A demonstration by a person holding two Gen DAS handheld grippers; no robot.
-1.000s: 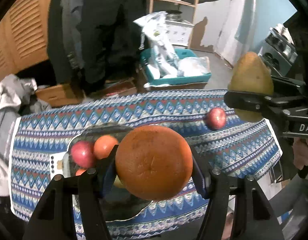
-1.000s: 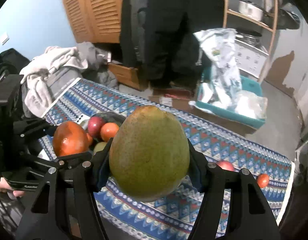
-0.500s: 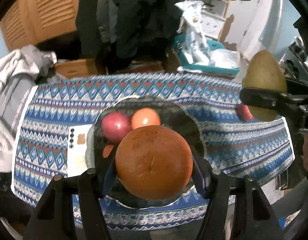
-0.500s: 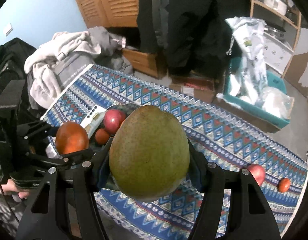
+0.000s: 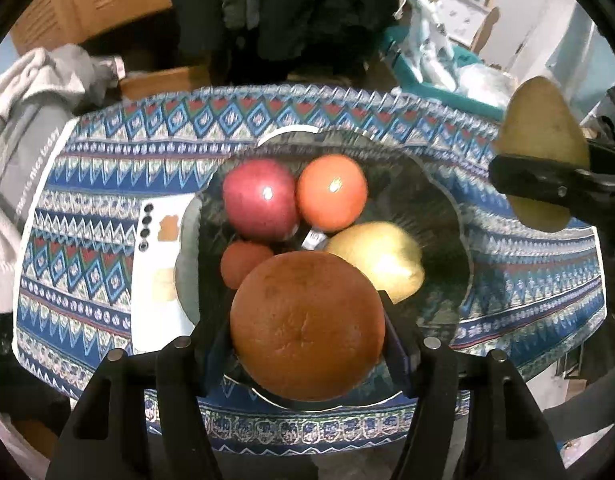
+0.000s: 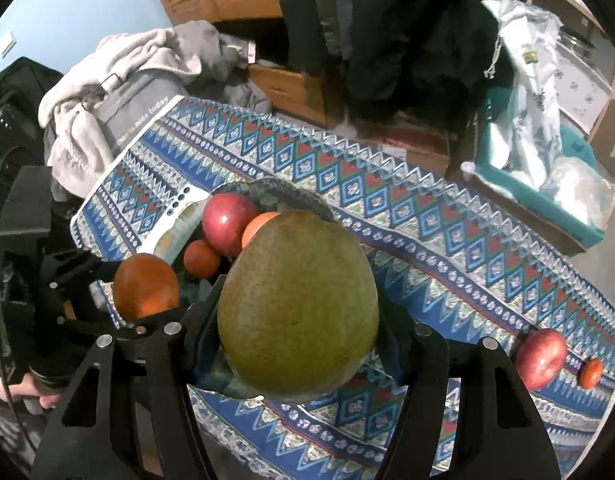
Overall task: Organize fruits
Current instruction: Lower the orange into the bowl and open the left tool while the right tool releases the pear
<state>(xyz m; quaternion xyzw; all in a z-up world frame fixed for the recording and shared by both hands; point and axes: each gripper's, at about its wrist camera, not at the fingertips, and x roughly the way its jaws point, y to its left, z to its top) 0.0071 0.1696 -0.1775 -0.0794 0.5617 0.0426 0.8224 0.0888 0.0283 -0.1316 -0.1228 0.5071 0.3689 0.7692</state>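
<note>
Both tools loaded with fruit above the bowl.
Left tool (image 5: 307, 326) clamps a large orange (image 5: 307, 324) at lower centre of its frame, over the dark bowl (image 5: 439, 216), which holds a red apple (image 5: 260, 199), a tangerine (image 5: 332, 192), a small orange (image 5: 243, 262) and a yellow pear (image 5: 381, 258). Right tool (image 6: 297, 320) grips a green mango (image 6: 297, 304). Another apple (image 6: 541, 358) lies at lower right on the patterned counter (image 6: 427, 220).

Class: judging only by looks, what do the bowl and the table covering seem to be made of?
Bowl: probably dark glass with a glossy finish; its scalloped rim glints and fine ribs catch the light, though glazed ceramic is possible. Table covering: looks like printed fabric or vinyl, matte; the repeating pattern lies flat, and the weave is too blurred to tell.
</note>
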